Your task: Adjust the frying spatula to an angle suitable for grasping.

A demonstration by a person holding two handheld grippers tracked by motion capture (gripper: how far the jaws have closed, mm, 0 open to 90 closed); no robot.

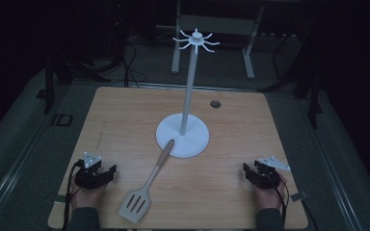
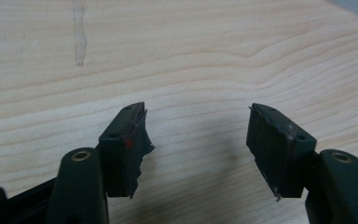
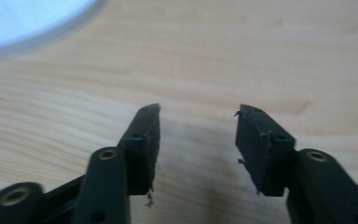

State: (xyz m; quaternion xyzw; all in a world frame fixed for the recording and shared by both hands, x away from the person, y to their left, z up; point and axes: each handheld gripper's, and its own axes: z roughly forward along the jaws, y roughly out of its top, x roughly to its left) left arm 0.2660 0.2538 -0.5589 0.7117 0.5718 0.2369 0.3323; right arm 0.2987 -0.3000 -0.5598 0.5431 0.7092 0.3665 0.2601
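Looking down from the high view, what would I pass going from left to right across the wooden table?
Left tool → slotted spatula → white hook stand → small dark hole in the tabletop → right tool.

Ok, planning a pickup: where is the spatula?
High view: the spatula lies between both grippers, nearer the left gripper, handle tip on the white stand's base.

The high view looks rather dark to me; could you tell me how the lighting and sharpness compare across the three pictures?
High view: dim, surroundings nearly black, white stand brightest. Left gripper view: bright, wood grain sharp. Right gripper view: bright but soft, stand base blurred and washed out.
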